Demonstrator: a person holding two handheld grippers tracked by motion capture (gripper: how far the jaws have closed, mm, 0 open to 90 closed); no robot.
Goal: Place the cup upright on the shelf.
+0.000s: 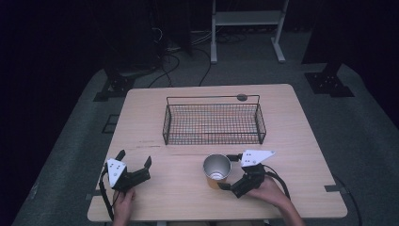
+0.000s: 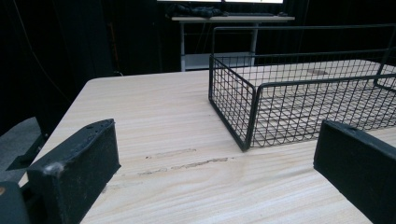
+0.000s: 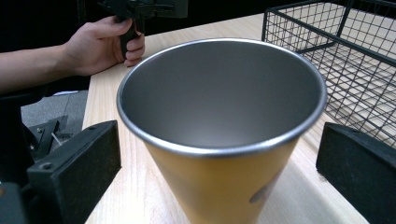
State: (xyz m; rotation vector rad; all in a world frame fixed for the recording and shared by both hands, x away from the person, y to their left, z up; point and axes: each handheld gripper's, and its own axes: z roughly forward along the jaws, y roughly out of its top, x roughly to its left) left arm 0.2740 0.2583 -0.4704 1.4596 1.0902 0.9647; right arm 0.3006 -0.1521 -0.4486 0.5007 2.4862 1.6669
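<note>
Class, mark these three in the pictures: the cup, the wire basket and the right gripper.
cup (image 3: 219, 88), right gripper view, inner metal wall.
wire basket (image 1: 212, 124), high view, mesh floor.
right gripper (image 1: 227, 172), high view, midway between its fingertips.

cup (image 3: 219, 182): yellow out, silver in | basket (image 1: 214, 123): blk wire grid | table (image 1: 155, 108): lt wood grain

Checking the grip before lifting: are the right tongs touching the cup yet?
Apart. The right gripper view shows the right tongs open, table visible between each jaw and the yellow metal cup.
</note>
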